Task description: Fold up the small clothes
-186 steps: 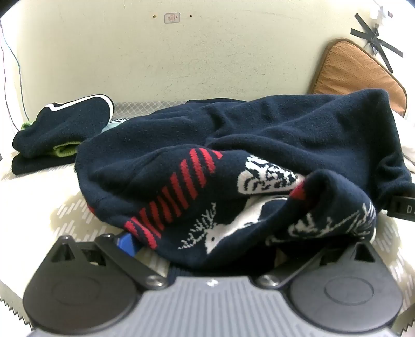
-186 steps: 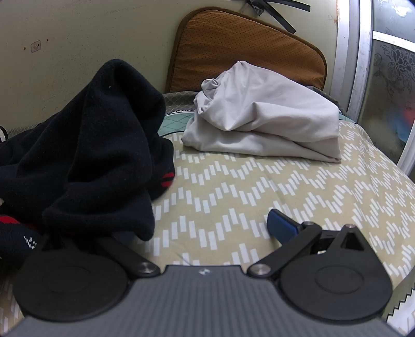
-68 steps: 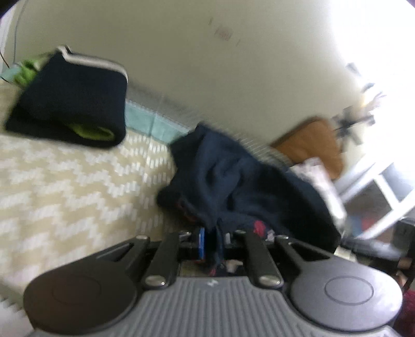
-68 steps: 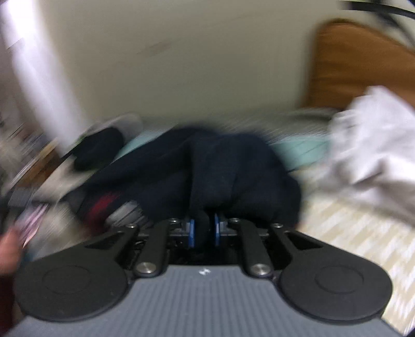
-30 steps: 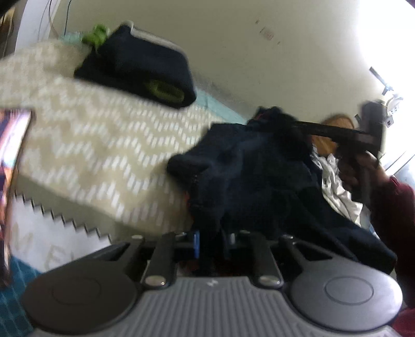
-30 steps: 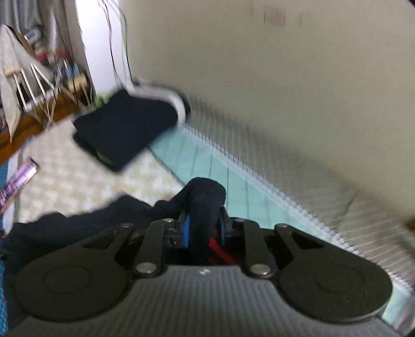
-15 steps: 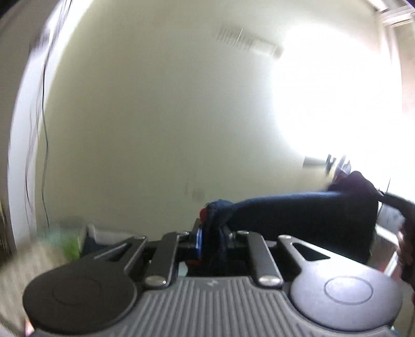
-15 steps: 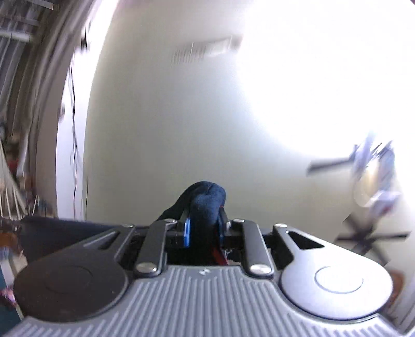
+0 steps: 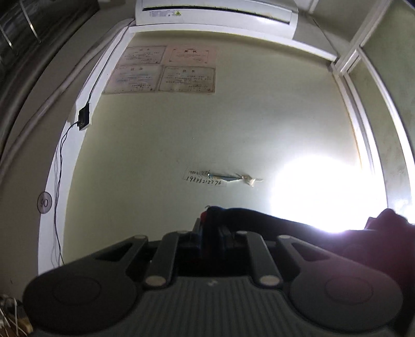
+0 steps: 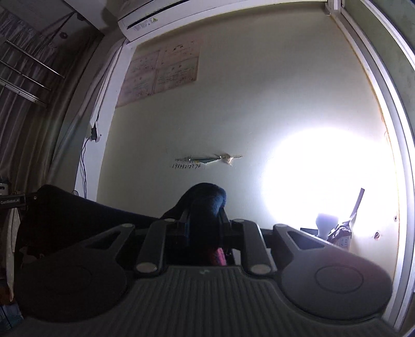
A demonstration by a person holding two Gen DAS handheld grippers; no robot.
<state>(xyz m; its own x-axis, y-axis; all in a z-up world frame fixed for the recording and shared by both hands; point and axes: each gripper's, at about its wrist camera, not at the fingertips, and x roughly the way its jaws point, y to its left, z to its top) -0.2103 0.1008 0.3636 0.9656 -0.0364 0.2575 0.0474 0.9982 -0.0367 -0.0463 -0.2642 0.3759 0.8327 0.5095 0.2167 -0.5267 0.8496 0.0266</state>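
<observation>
No container shows in either view; both cameras tilt up at a pale wall.

In the left wrist view, a dark curtain rail sits at the upper left, then a black wall socket (image 9: 84,119) with a thin cable hanging down the white trim. A round sticker (image 9: 44,203) marks the left edge. Four framed certificates (image 9: 163,70) hang at upper centre under an air conditioner (image 9: 215,12). At lower centre the left gripper (image 9: 213,233) is clenched on a red-edged fold of the dark sweater (image 9: 262,220), which stretches away to the lower right toward a strong glare.

In the right wrist view, curtains fill the left edge, and the far end of the sweater (image 10: 77,212) runs from the lower left, beside the other gripper's labelled body, to the centre. There the right gripper (image 10: 205,228) grasps a thick bunched fold. Only this view shows a fan blade (image 10: 356,204) at the lower right; only the left view shows the round sticker.
</observation>
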